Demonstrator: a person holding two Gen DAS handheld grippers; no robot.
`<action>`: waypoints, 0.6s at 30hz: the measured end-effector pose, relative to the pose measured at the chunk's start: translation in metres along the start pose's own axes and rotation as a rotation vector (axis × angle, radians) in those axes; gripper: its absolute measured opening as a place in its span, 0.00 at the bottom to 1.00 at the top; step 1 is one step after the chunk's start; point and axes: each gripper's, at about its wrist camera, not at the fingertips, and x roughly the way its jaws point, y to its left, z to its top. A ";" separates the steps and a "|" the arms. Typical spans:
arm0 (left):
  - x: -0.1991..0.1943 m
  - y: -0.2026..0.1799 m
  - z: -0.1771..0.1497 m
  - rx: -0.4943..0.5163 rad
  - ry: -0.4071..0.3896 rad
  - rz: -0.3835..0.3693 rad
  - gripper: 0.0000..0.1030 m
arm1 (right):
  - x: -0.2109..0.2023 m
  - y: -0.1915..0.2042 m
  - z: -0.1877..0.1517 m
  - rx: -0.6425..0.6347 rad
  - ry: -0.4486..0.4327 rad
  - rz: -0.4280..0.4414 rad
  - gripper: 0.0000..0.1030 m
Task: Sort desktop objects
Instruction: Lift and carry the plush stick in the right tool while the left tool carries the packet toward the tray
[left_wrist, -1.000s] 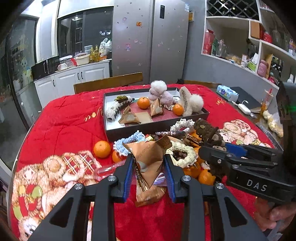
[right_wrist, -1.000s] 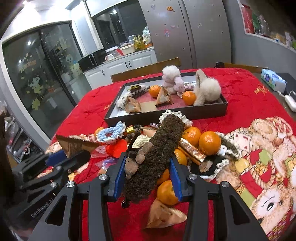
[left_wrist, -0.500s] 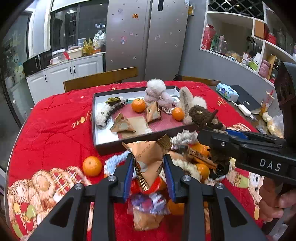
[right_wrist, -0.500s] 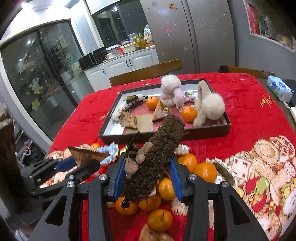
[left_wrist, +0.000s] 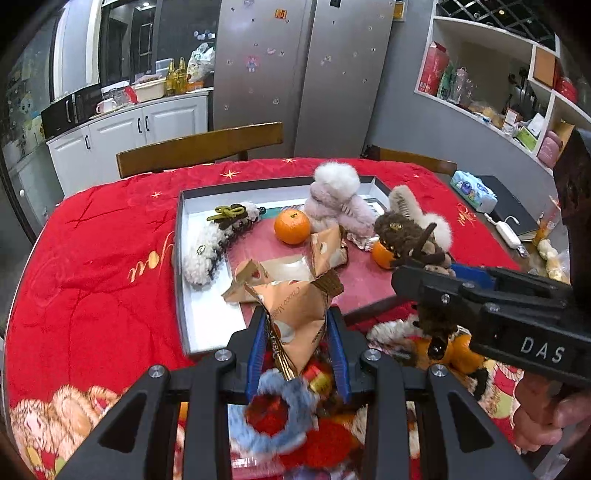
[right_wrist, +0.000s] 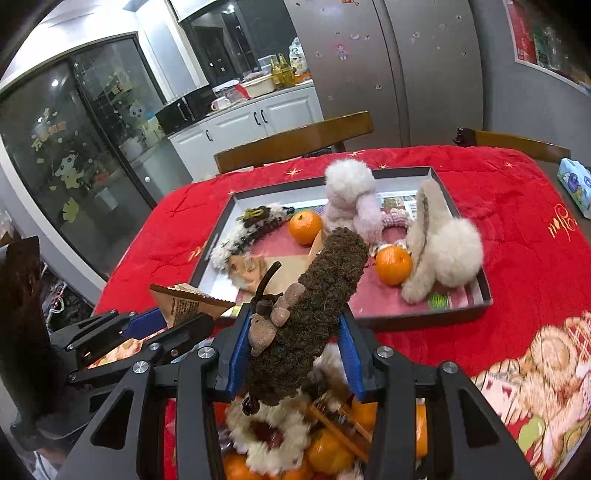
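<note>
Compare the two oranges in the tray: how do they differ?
The far orange sits in the open beside the pink plush; the near orange is wedged against the beige plush. The far one shows a dark stem spot on top; none is visible on the near one. Both lie loose in the tray, similar in size.

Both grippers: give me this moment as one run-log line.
left gripper: shut on snack packet | right gripper: shut on brown plush clip | both short of tray
</note>
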 end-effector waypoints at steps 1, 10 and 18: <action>0.006 0.000 0.004 0.002 0.004 0.000 0.32 | 0.004 -0.002 0.004 0.000 0.002 -0.002 0.40; 0.044 0.002 0.025 -0.001 0.026 -0.007 0.32 | 0.036 -0.016 0.031 -0.016 0.020 -0.006 0.40; 0.078 0.003 0.034 -0.011 0.071 -0.018 0.32 | 0.066 -0.032 0.039 -0.028 0.061 -0.001 0.40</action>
